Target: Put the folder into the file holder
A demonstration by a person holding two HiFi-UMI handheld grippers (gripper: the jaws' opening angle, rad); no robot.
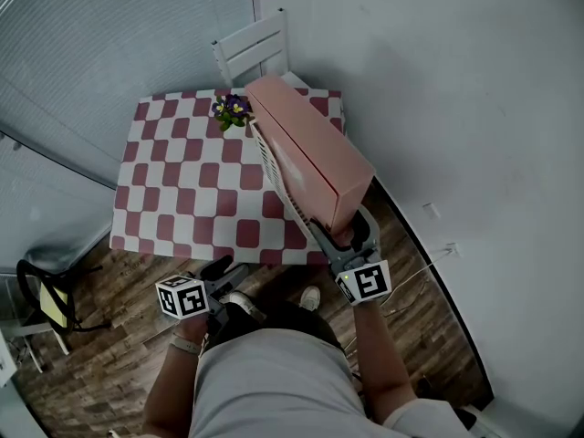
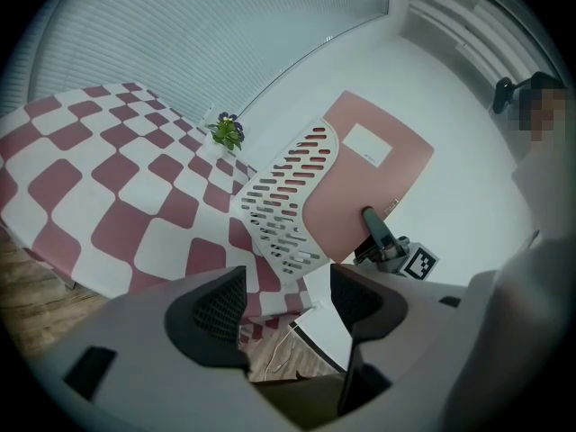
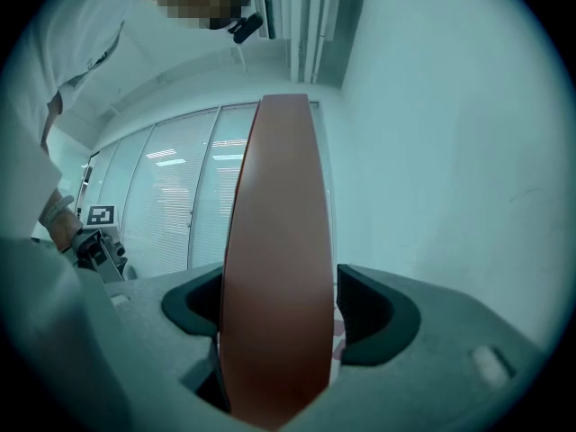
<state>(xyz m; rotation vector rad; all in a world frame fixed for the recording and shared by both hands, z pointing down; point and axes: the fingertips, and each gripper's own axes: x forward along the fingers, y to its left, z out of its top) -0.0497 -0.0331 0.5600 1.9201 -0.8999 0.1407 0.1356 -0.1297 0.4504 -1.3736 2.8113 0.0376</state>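
A red-and-white checked cloth covers the worktop (image 1: 182, 181), and a small pot of purple flowers (image 1: 232, 110) stands near its far edge. A white slatted chair (image 1: 251, 48) sits behind it, in the corner where pale blinds (image 1: 109, 35) meet a white wall (image 1: 456, 80). On the wood floor (image 1: 91, 354) (left of the worktop) stands a black-framed seat (image 1: 46, 301) with a yellow panel.

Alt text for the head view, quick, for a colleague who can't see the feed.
A pink folder slants over the right edge of a red-and-white checked table, its near end between the right gripper's jaws, a white slotted file holder against its left side. The left gripper hangs empty off the table's near edge.
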